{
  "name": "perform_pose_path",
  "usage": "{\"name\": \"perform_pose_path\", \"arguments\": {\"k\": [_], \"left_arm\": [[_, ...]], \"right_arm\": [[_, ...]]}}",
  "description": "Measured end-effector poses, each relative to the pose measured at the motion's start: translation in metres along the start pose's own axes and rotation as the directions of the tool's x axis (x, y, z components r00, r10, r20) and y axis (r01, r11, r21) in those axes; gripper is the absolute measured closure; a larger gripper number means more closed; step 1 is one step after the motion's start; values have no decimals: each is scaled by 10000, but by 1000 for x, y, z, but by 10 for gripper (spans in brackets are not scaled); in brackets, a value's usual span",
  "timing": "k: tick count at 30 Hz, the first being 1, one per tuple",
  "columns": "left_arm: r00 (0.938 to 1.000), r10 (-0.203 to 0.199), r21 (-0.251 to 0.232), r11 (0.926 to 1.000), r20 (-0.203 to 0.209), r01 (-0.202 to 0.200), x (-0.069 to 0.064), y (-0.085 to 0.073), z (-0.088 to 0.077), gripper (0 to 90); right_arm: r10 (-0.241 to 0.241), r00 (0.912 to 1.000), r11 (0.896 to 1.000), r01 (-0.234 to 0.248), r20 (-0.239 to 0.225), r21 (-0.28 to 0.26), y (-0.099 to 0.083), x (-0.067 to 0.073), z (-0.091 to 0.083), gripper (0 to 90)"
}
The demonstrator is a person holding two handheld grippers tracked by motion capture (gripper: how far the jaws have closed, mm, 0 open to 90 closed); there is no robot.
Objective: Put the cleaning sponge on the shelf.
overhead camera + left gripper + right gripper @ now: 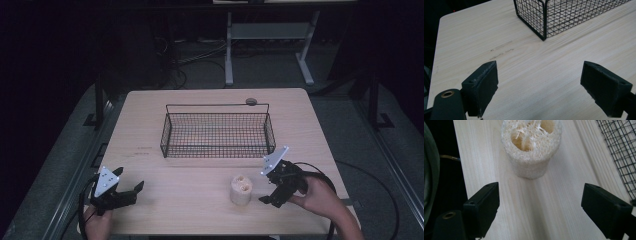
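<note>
Loofah (pixel 241 189) is standing upright on the table (pixel 165 195) near its front edge, at 6 o'clock from the wire basket (pixel 218 134). R gripper (pixel 274 192) is sitting just at its 3 o'clock, jaws gaping wide, nothing held; L gripper (pixel 131 190) is idling at 9 o'clock, also wide and holding nothing. Risk, imo: a one-sided nudge is tipping the light piece, or a hard squeeze is crushing it.

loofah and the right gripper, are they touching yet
Apart. In the right gripper view the loofah stands upright ahead of the right gripper, whose jaws are wide open, with bare table showing between them and the loofah.
</note>
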State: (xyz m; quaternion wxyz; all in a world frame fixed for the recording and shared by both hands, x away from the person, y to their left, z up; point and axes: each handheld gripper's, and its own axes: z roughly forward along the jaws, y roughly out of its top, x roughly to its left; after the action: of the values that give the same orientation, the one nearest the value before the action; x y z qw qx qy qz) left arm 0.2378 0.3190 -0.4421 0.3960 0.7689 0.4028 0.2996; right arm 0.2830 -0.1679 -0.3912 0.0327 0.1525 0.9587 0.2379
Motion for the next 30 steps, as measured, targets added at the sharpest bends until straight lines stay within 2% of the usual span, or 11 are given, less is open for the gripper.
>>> {"name": "perform_pose_path", "arguments": {"k": [15,30], "left_arm": [[10000,5,40,10000,-33,-5,1,0,-1,137],[10000,-32,-4,10000,-58,32,1,0,-2,137]], "right_arm": [[-416,9988,9990,420,-252,147,22,1,6,146],[-646,9970,9974,659,-419,300,35,3,12,146]]}}
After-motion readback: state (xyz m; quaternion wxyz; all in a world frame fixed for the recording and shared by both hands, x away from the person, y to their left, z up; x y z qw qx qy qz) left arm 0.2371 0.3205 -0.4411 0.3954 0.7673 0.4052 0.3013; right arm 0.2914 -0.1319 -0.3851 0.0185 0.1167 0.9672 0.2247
